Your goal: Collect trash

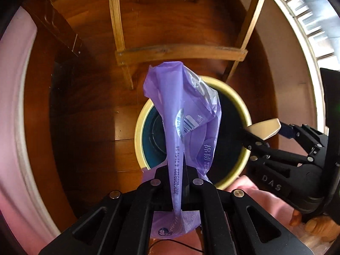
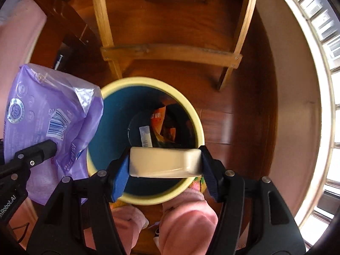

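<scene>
Above bin (image 2: 146,195) on floor: left tongs (image 1: 178,182) clamp purple wrapper (image 1: 187,114), right tongs (image 2: 164,162) grip cream box (image 2: 164,161); wrapper overhangs rim, may drop outside.

My left gripper (image 1: 180,182) is matte black — flat linkage bars with long slots, each joint capped by a round silver rivet. My right gripper (image 2: 164,163) has the same black frame and silver pins, plus ribbed blue pads (image 2: 120,176) on its fingers. From the left wrist view its side carries pale raised letters, "DAS"; from the right wrist view the left body reads "Robot.AI" in white. Below the frames, fluffy pink trousers (image 2: 187,218) — and a knitted cuff (image 2: 200,183) in green, orange and yellow.
</scene>
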A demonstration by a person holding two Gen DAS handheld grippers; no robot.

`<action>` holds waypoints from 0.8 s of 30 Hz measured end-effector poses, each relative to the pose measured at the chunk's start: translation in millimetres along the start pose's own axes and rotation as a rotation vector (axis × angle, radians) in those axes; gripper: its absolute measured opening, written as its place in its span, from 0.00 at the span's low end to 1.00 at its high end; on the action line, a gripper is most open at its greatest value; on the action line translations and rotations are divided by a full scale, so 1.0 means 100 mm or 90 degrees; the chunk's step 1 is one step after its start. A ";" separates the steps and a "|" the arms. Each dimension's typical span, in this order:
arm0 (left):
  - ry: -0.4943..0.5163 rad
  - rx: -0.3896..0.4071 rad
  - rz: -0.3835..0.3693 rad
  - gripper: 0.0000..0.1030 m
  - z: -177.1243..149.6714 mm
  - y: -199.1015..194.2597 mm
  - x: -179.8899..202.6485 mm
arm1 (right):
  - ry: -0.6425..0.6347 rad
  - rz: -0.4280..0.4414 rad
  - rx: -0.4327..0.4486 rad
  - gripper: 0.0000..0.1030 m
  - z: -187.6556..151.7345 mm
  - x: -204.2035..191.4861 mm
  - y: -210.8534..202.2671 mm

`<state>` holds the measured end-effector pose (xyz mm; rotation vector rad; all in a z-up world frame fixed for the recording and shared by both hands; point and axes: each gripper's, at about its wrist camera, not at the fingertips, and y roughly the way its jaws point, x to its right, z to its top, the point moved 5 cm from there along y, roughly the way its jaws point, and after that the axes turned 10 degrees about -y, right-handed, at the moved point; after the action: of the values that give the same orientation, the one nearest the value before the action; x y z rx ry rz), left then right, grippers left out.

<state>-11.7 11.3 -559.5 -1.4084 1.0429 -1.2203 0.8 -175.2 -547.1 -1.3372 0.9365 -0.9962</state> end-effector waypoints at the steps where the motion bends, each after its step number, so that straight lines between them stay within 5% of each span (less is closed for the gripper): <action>1: 0.000 -0.004 -0.001 0.01 0.00 0.08 -0.02 | 0.001 0.006 -0.002 0.57 0.00 0.00 0.09; 3: -0.001 -0.011 0.000 0.02 -0.01 0.20 -0.04 | 0.006 0.024 -0.006 0.57 0.05 0.01 0.23; 5: -0.004 -0.015 0.005 0.17 0.04 0.29 -0.07 | 0.011 0.047 -0.007 0.57 0.05 -0.04 0.33; 7: -0.009 -0.012 -0.001 0.56 0.10 0.32 -0.14 | 0.021 0.068 -0.012 0.57 0.06 -0.06 0.44; 9: -0.010 -0.007 -0.006 0.70 0.16 0.33 -0.14 | 0.039 0.098 -0.023 0.57 0.08 -0.07 0.56; 18: -0.020 0.024 -0.010 0.84 0.19 0.03 -0.07 | 0.062 0.117 -0.019 0.65 0.16 -0.09 0.45; 24: -0.045 0.044 -0.019 0.85 0.13 -0.51 -0.08 | 0.064 0.095 -0.003 0.66 0.19 -0.07 0.03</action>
<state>1.1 29.9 -511.4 -1.4074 0.9265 -1.2082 16.4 -162.9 -549.4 -1.2109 1.0980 -0.9536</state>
